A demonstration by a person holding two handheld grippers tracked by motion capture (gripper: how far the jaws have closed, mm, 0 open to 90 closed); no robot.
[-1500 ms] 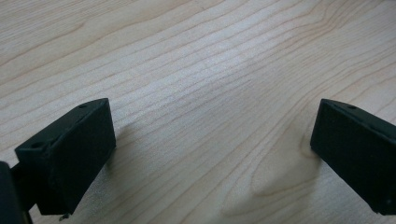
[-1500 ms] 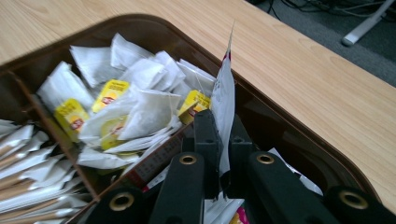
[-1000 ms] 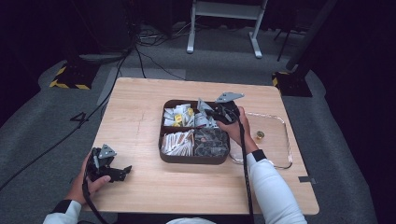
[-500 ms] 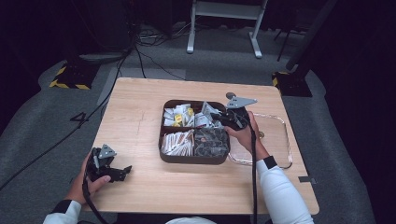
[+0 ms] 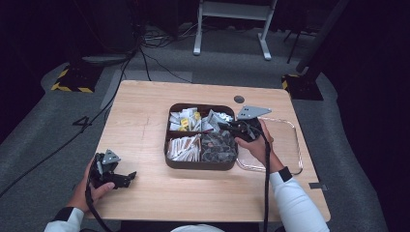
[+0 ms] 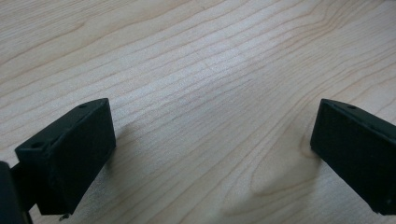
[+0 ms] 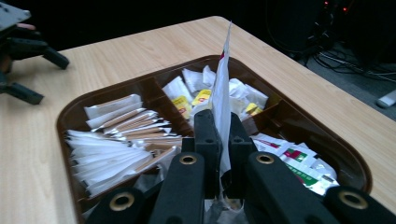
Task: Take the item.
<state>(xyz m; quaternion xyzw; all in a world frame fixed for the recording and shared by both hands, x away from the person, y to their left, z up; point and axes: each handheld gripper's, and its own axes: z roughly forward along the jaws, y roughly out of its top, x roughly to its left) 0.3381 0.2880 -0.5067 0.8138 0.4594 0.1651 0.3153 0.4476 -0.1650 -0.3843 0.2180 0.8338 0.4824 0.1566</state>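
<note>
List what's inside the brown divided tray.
The brown four-compartment plastic tray holds white paper sachets, yellow-marked packets, silvery packets and dark packets. The right claw pinches one upright sachet. Lower layers are covered.

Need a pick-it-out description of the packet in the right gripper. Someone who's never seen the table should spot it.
Start at the brown four-compartment tray in the middle of the wooden table. The right gripper sits at its right side, jaws shut on a white packet. Unlike the packets lying loose in the compartments, this one stands upright, edge-on, pinched at its lower end, with a bit of red at the top.
</note>
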